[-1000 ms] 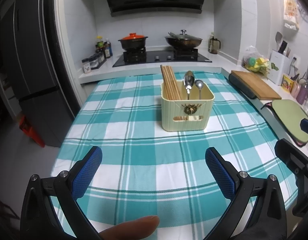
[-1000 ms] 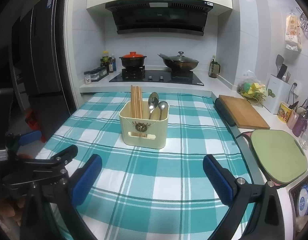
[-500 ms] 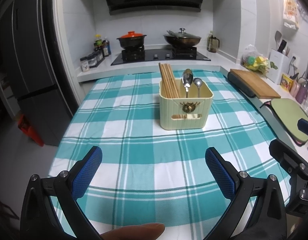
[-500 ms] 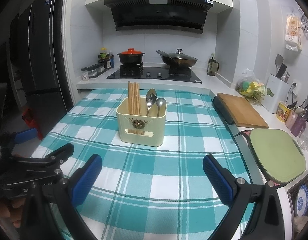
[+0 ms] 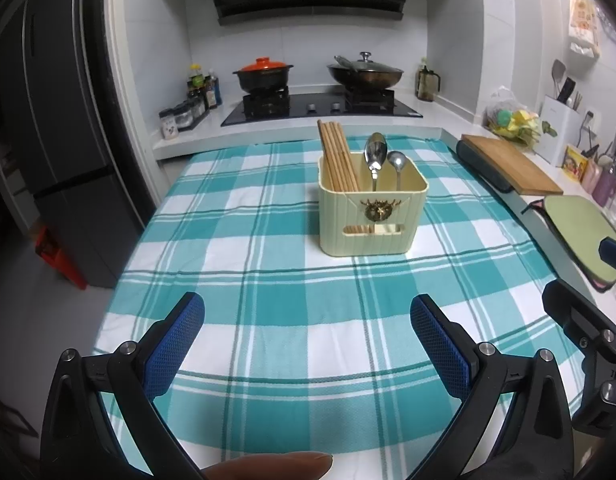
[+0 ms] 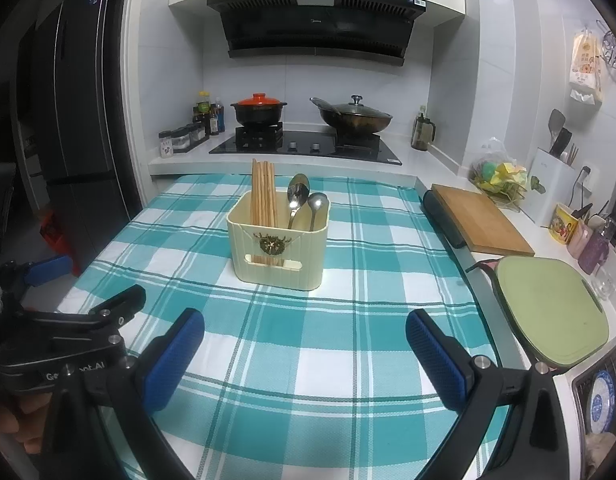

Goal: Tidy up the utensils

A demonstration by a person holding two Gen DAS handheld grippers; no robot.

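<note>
A cream utensil holder [image 5: 371, 216] [image 6: 279, 248] stands upright in the middle of the teal checked tablecloth [image 5: 268, 280] [image 6: 347, 320]. Wooden chopsticks [image 5: 337, 156] [image 6: 263, 192] fill its left side; two metal spoons [image 5: 381, 160] [image 6: 304, 200] stand on its right. My left gripper [image 5: 308, 324] is open over the cloth's near edge, well short of the holder, with nothing between its fingers. My right gripper [image 6: 306, 340] is open too, empty, and equally far back. Each gripper shows at the edge of the other's view.
A wooden cutting board [image 6: 479, 216] and a green board [image 6: 551, 308] lie on the right counter. Behind the table a stove carries an orange-lidded pot [image 5: 264, 76] and a wok [image 5: 365, 72]. A dark fridge [image 5: 48, 140] stands left. A fingertip [image 5: 268, 466] shows at the bottom.
Both grippers have drawn back and risen a little from the holder, which looks slightly smaller and farther. Both stay open; nothing on the table has moved.
</note>
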